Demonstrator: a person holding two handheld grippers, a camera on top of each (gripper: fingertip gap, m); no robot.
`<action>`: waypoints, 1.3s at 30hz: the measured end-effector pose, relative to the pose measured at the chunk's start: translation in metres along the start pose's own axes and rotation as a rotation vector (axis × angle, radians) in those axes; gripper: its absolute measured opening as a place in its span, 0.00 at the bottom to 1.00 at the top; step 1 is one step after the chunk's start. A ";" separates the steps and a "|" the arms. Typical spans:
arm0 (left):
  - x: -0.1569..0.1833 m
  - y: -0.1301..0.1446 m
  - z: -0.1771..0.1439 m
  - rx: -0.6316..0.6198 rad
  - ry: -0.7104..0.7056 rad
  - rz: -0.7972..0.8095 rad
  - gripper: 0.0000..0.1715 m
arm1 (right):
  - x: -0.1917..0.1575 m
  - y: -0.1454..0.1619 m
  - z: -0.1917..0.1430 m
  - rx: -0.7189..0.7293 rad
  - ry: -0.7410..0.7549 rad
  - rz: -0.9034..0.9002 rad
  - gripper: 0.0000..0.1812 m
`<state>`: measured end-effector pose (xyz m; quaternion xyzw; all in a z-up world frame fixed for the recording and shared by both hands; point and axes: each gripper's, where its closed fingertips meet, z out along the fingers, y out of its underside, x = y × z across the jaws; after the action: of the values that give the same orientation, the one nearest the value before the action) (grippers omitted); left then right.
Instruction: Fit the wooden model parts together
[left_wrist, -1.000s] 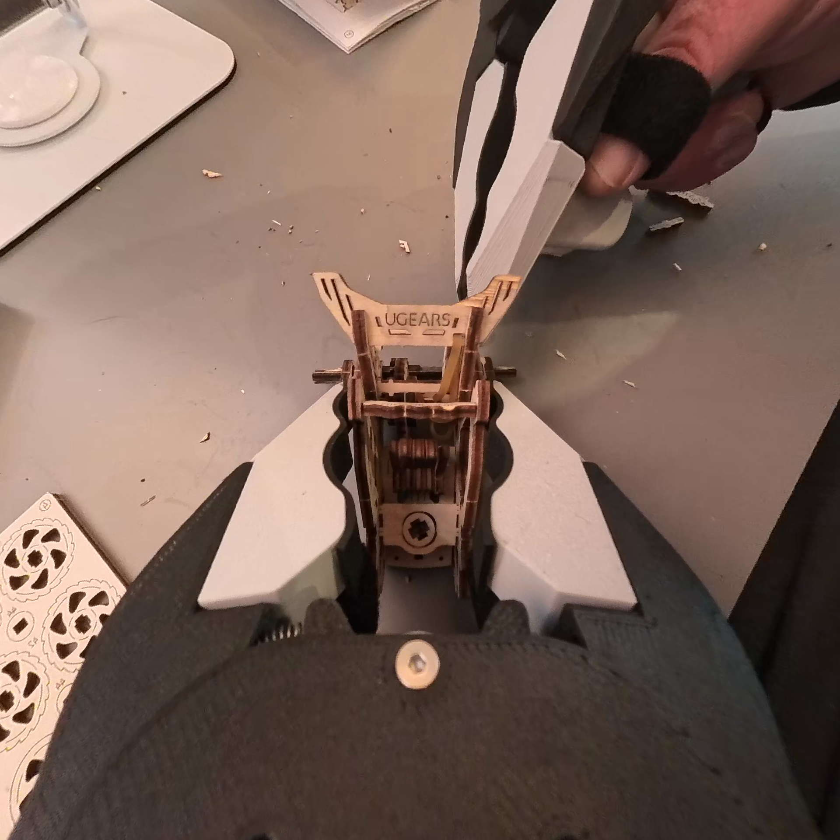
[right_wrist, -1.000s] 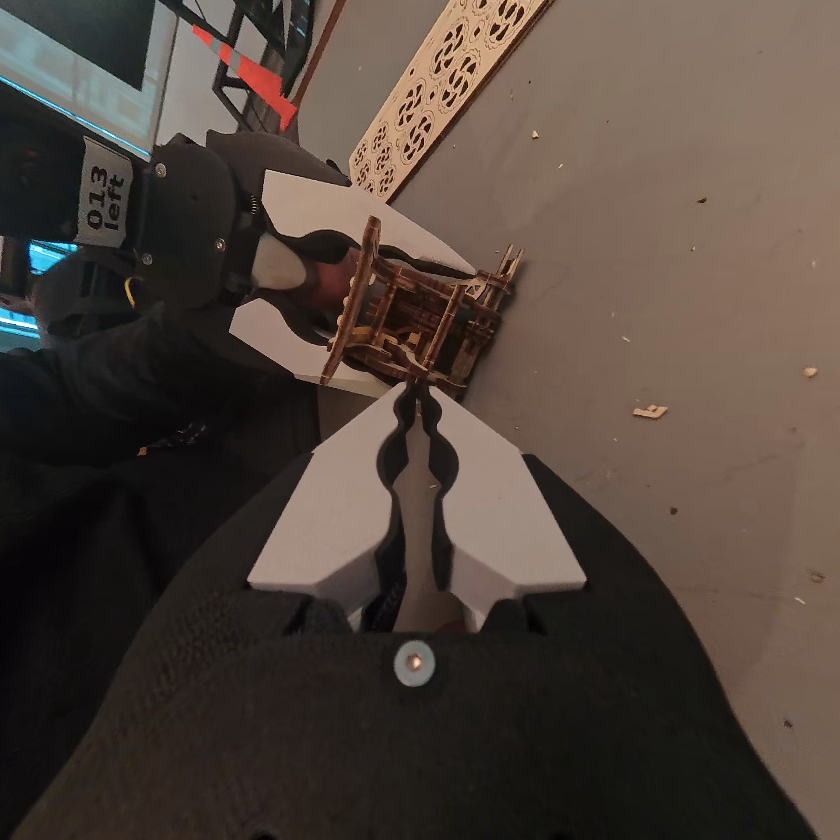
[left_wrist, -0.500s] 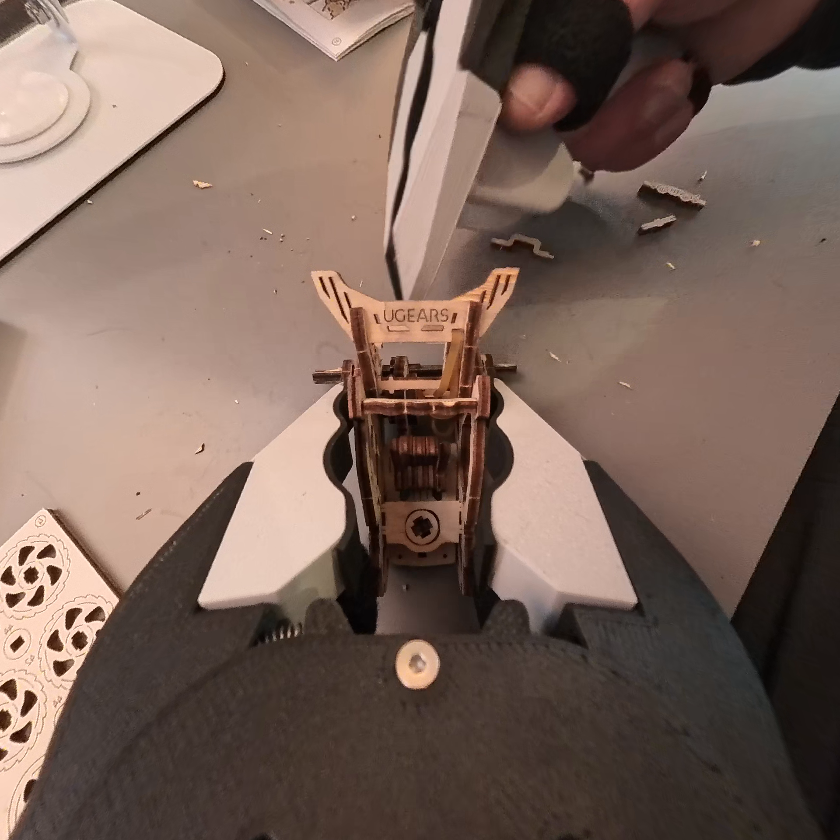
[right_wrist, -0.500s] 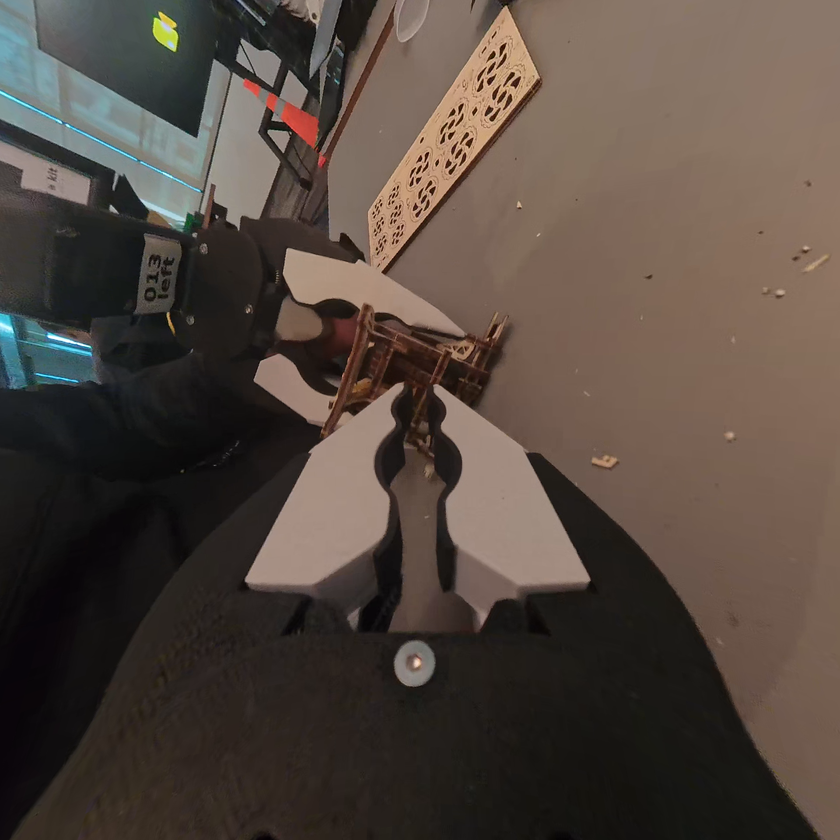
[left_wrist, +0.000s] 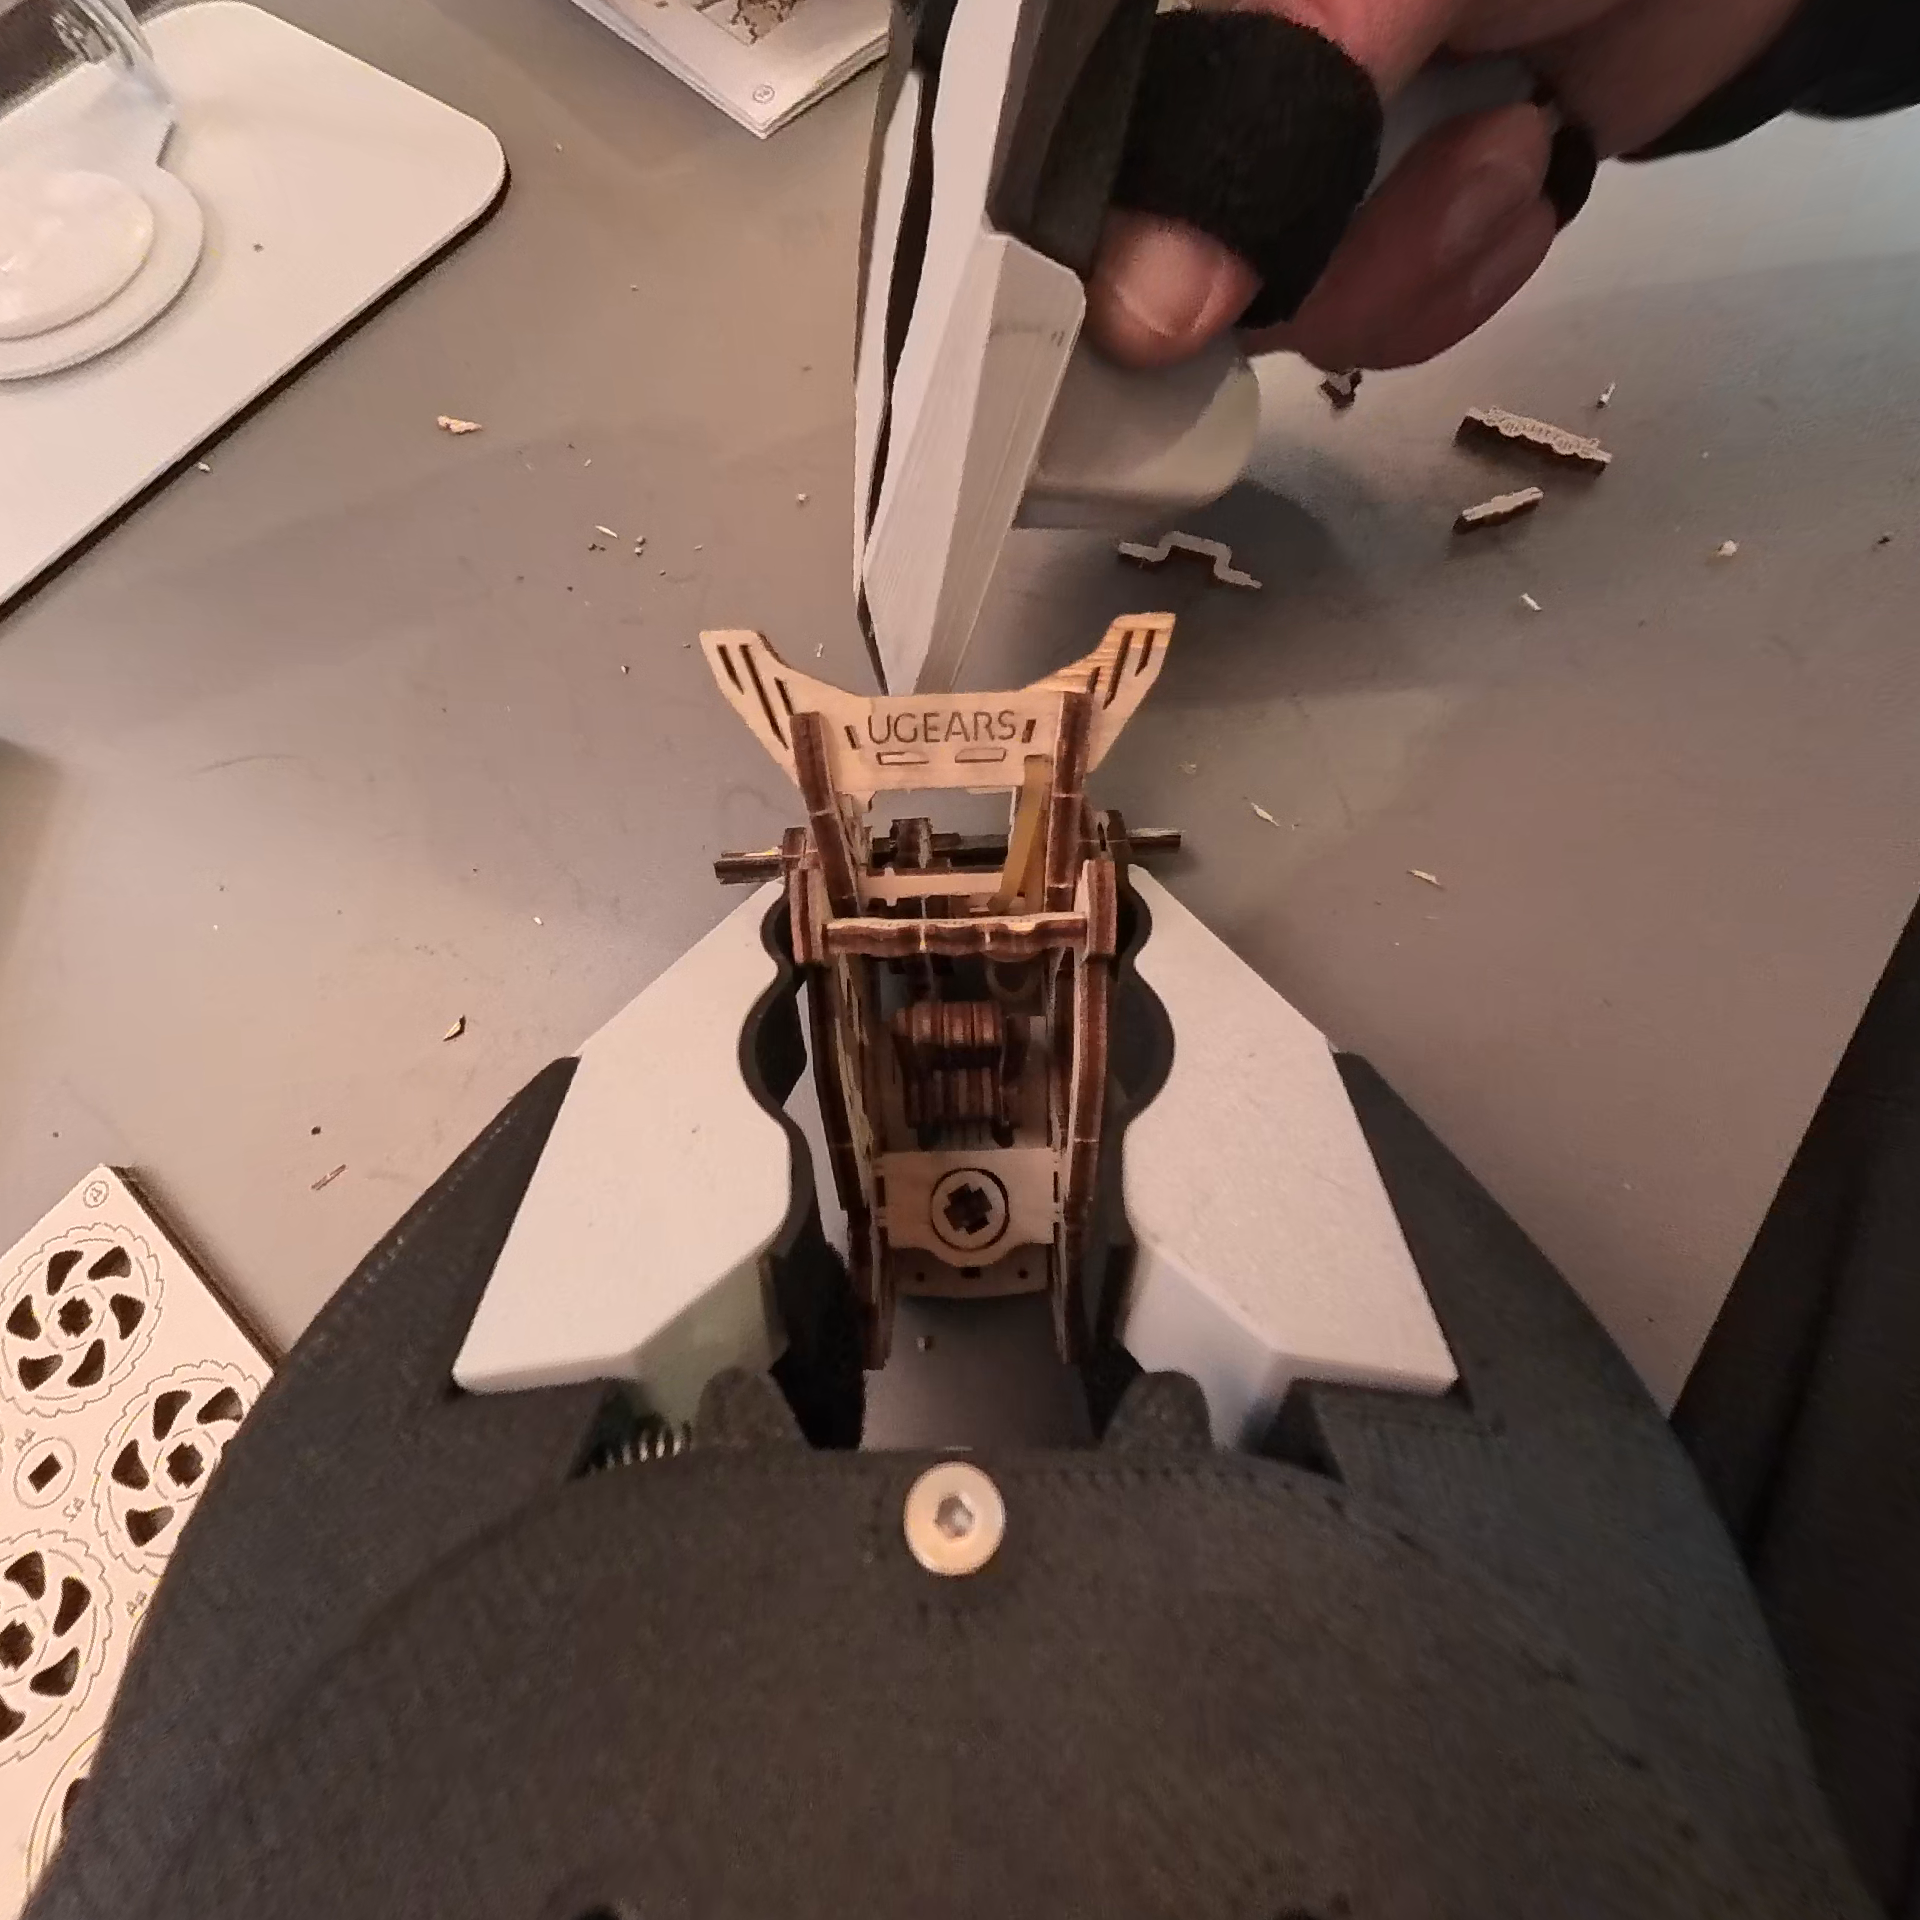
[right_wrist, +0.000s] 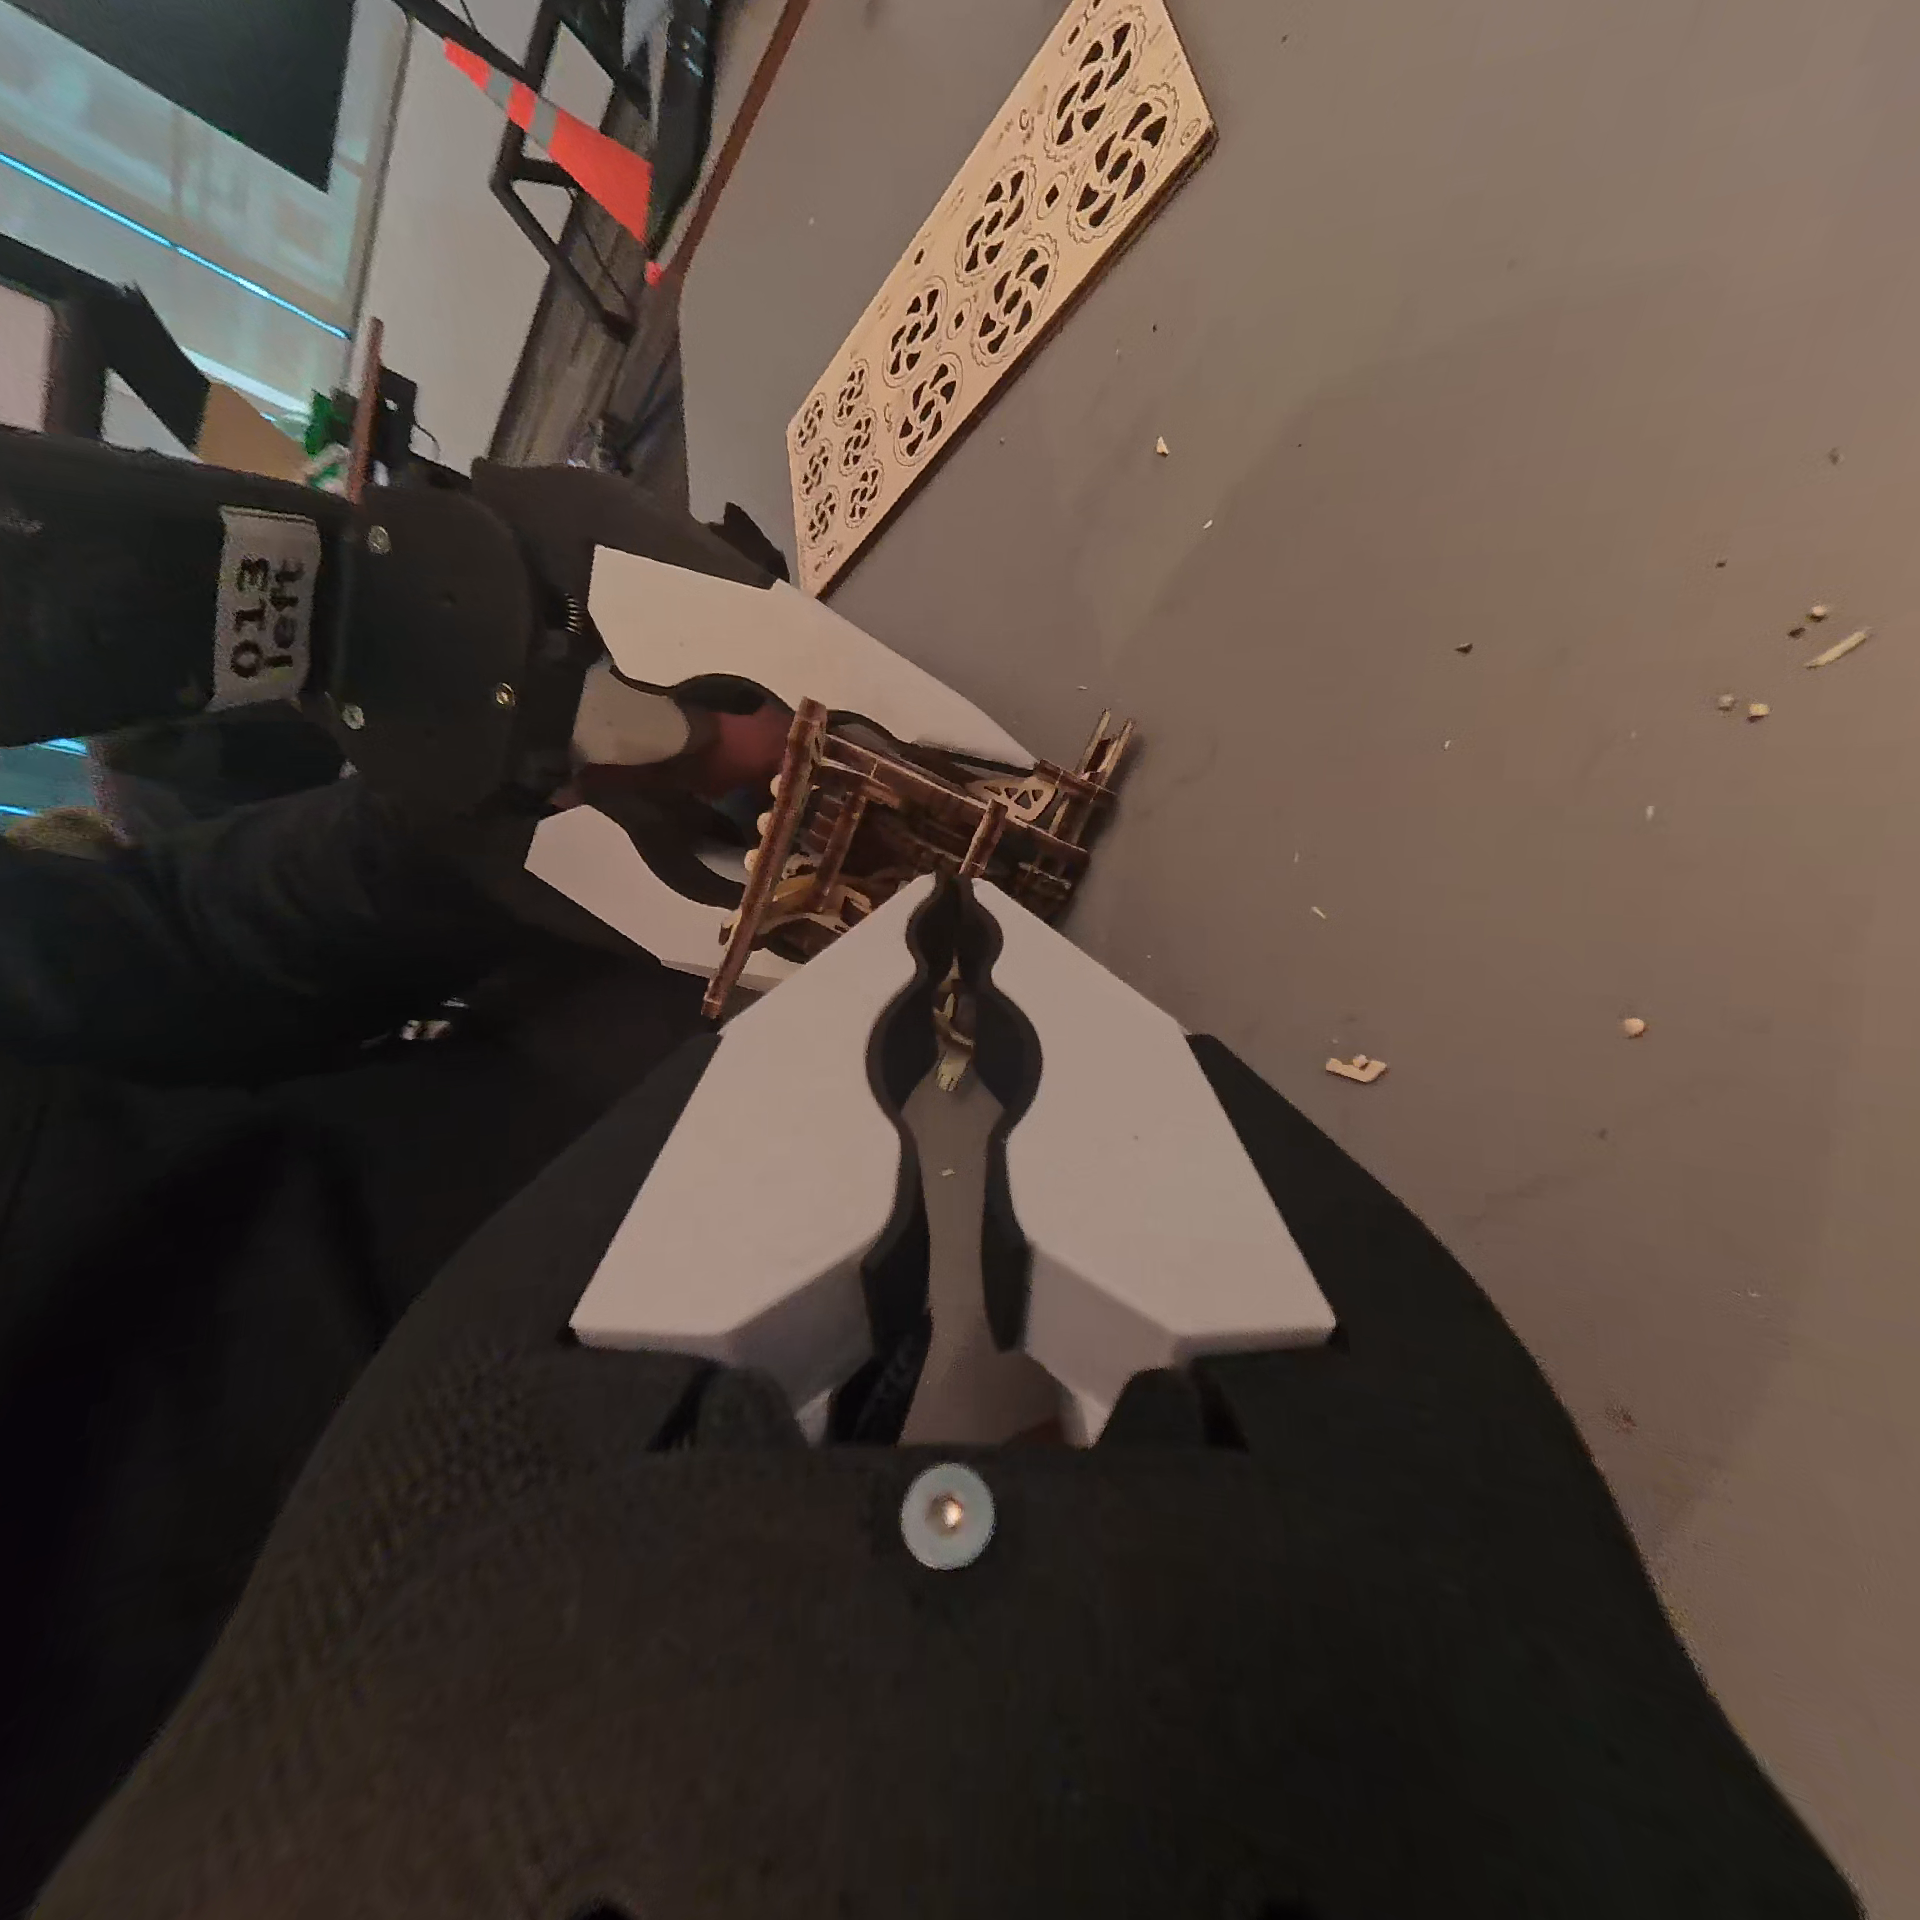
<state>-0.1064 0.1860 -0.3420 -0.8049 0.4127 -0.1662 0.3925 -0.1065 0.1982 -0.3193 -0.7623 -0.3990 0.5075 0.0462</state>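
The wooden model (left_wrist: 951, 1039), a small frame with stacked gears inside and a horned top plate, is clamped upright between the white fingers of my left gripper (left_wrist: 951, 904) above the grey table. It also shows in the right wrist view (right_wrist: 914, 821), lying sideways in that gripper's fingers (right_wrist: 790, 655). My right gripper (right_wrist: 948, 883) is shut, with a small thin wooden part (right_wrist: 951, 1039) showing between its pads. Its tip (left_wrist: 899, 634) points down just behind the middle of the model's top plate. A hand (left_wrist: 1351, 208) holds it.
A wooden sheet of gear cut-outs (left_wrist: 83, 1403) lies at the near left and shows in the right wrist view (right_wrist: 997, 270). A white board (left_wrist: 312, 208) and a booklet (left_wrist: 769, 52) lie at the back. Loose wooden bits (left_wrist: 1532, 442) (left_wrist: 1190, 556) and chips lie to the right. My left and right fingertips are right by each other.
My right gripper has moved left, from the model's right horn to behind the middle of the top plate. The left gripper and the model have stayed put.
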 end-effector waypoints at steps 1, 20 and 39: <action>0.000 0.000 0.000 0.000 -0.001 0.002 0.32 | 0.000 0.000 0.000 -0.010 0.019 -0.017 0.00; 0.001 0.000 0.001 0.000 0.006 -0.001 0.32 | -0.001 0.004 -0.002 -0.035 0.050 -0.084 0.00; 0.001 -0.001 0.001 0.003 0.025 -0.019 0.32 | -0.001 0.007 -0.014 -0.028 0.074 -0.132 0.00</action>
<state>-0.1049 0.1863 -0.3421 -0.8063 0.4096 -0.1806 0.3867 -0.0917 0.1975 -0.3149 -0.7533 -0.4535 0.4690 0.0836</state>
